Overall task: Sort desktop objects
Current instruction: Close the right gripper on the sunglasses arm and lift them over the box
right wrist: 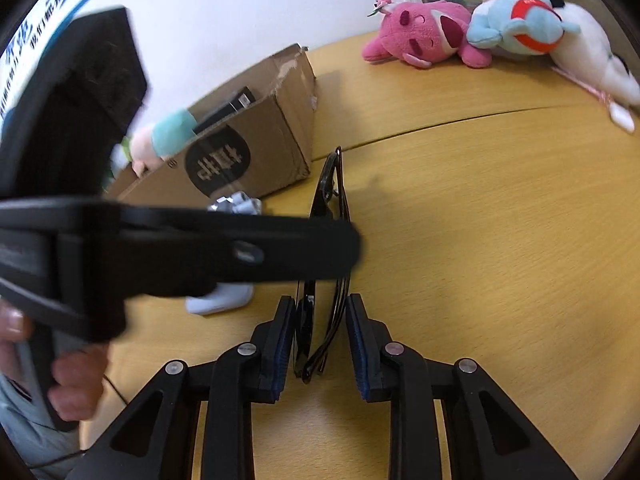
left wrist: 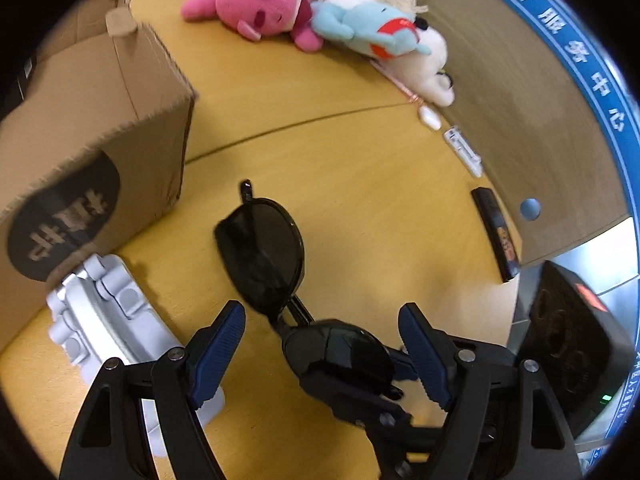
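Yellow wood table [right wrist: 500, 240] carries a cardboard box [right wrist: 256, 152] at ten o'clock. Right gripper [right wrist: 320, 340] pinches folded sunglasses [right wrist: 324, 264] edge-on (likely for boxing), lifted above the tabletop; left gripper [left wrist: 320, 356] gapes wide around them, gripping nothing.

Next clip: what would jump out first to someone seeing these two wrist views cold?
The black sunglasses dominate both views, held folded above the yellow table between the fingers of the right gripper, while the left gripper stands open around them. Next comes the pile of plush toys at the table's far side, led by a pink one. A cardboard box to the left already holds a few items.
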Demonstrator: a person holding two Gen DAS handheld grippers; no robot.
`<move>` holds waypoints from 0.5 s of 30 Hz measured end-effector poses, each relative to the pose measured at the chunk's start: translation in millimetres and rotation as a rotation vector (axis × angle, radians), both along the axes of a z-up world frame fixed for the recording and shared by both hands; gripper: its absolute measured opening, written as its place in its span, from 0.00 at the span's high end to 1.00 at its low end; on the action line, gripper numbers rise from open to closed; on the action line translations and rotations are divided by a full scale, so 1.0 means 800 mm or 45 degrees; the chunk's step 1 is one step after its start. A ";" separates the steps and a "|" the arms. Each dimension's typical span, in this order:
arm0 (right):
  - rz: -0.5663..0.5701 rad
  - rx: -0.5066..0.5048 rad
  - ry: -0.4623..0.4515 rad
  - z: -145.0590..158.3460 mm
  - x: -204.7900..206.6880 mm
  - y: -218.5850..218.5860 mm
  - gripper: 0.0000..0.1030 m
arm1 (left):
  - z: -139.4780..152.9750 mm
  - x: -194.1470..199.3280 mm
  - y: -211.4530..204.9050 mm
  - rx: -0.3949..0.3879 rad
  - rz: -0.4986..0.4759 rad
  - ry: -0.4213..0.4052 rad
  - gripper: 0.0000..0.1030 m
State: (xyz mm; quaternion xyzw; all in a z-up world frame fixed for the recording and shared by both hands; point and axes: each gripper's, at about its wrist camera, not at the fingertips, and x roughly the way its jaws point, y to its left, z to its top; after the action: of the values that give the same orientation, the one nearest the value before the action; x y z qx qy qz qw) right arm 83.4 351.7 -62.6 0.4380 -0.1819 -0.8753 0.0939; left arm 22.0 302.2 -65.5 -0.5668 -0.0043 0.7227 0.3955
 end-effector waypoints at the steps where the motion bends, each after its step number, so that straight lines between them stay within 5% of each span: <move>1: 0.002 -0.013 0.002 0.000 0.001 0.000 0.76 | -0.006 0.000 0.001 -0.009 0.004 -0.018 0.24; 5: 0.021 -0.049 0.021 0.002 0.002 -0.002 0.76 | -0.015 0.000 -0.004 -0.009 0.022 -0.054 0.31; 7: 0.030 -0.058 0.029 0.005 0.003 -0.004 0.76 | -0.013 0.003 -0.006 0.037 0.014 -0.082 0.43; 15: 0.050 -0.012 0.085 0.029 0.006 -0.017 0.76 | 0.022 0.011 -0.020 0.087 0.036 0.021 0.45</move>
State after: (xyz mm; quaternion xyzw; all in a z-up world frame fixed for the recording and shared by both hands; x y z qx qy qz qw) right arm 88.5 337.8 -39.8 0.4115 -0.1743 -0.8866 0.1194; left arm 30.7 286.0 -48.3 -0.5470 -0.0337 0.7322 0.4043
